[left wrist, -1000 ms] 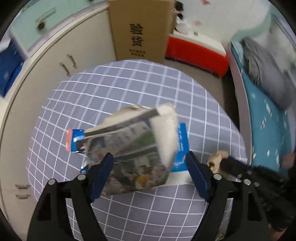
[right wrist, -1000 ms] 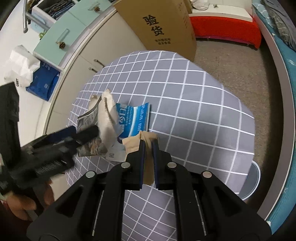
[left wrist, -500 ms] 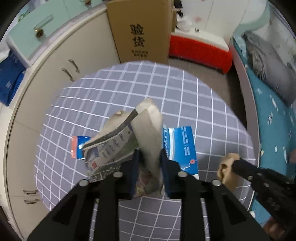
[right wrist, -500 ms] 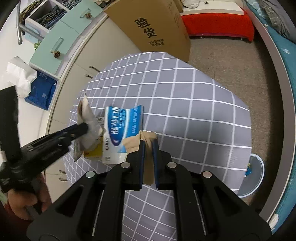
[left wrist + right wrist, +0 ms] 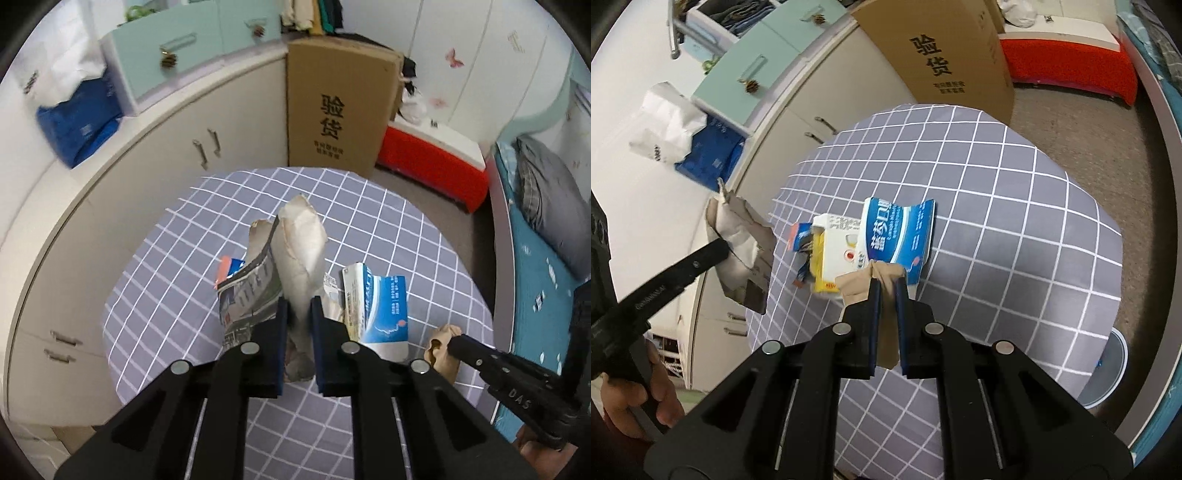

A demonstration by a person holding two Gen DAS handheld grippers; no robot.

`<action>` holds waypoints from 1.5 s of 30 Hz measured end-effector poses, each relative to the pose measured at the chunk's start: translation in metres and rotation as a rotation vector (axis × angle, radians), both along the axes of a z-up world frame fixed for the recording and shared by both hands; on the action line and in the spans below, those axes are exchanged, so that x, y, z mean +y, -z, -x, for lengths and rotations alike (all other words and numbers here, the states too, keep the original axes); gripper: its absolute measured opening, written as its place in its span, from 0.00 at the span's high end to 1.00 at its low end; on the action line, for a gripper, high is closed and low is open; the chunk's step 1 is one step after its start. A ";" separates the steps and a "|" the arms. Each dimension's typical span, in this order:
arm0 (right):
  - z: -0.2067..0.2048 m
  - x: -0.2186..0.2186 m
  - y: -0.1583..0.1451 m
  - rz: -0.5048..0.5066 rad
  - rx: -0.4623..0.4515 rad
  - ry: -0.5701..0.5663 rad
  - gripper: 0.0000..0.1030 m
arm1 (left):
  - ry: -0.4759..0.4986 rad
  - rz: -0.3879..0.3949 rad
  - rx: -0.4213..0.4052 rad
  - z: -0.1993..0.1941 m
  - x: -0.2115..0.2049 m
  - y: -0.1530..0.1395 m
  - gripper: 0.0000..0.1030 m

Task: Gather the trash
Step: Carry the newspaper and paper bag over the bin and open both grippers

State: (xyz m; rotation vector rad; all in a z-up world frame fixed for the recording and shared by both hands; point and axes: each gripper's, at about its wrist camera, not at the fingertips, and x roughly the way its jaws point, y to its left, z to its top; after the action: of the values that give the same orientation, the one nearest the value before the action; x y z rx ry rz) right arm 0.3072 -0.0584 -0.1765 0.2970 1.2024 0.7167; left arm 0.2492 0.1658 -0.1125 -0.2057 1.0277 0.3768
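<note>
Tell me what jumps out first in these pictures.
The left gripper, whose jaws have just been closing, pinches a crumpled newspaper wad above the checked tablecloth. The right gripper clamps a tan scrap beside a blue medicine box. A tall cardboard box stands behind.

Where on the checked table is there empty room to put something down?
The checked table is bare on its far half, toward the cardboard box, and along its right side toward the floor. It is crowded on the near left, where the blue-and-white box, the yellow-and-white packet and a small wrapper lie together.
</note>
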 end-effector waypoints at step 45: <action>0.099 -0.372 0.154 0.183 0.285 0.528 0.90 | 0.629 0.302 0.415 0.014 -0.401 0.202 0.89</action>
State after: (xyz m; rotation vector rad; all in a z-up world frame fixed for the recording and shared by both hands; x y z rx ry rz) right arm 0.2081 -0.4303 -0.3304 0.5506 1.3706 0.1051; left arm 0.2351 -0.2351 -0.3140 -0.0644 1.4924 -0.3253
